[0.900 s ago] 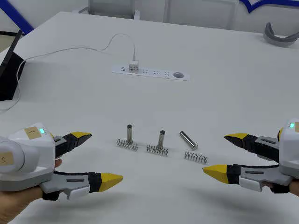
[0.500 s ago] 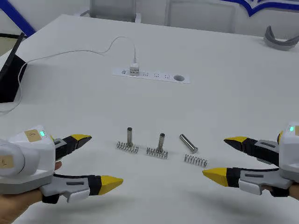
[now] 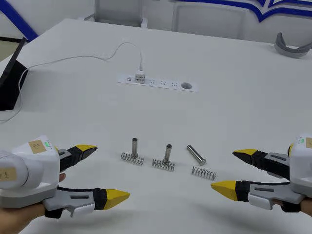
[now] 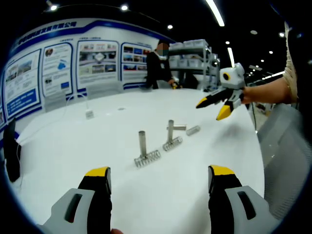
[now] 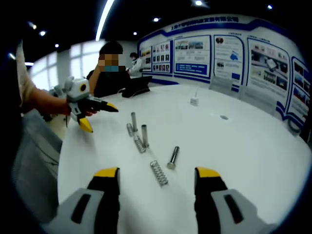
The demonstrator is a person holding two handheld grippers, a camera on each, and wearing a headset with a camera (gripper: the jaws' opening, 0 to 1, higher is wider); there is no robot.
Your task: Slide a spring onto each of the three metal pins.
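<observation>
Your left tongs (image 3: 109,170) are held above the white bench (image 3: 243,97) with the jaws wide apart and nothing between them. Your right tongs (image 3: 224,169) match that: jaws wide apart, empty, tips aimed inward at the left tongs. In the gap between the two tongs, slightly ahead of the tips, the parts sit in a row. Nearest the left tongs, the left pin (image 3: 134,146) stands upright, and the left spring (image 3: 132,158) lies flat at its foot on the side toward you, touching or all but touching it. The middle pin (image 3: 167,152) stands upright about midway between the tongs, with the middle spring (image 3: 163,165) lying flat at its foot in the same way. Nearest the right tongs, the right pin (image 3: 196,154) lies on its side, slanted, its nearer end toward the right tongs. The right spring (image 3: 204,173) lies flat just beside that end, apart from it as far as the right gripper view lets you tell. All three springs are on the bench, none yet on a pin, and both tongs are well apart from every part. Far ahead of the tongs, a power strip (image 3: 165,84) lies across the bench with a white plug (image 3: 140,75) in it. A black object (image 3: 10,78) sits far ahead and outward of the left tongs, at the bench edge.
</observation>
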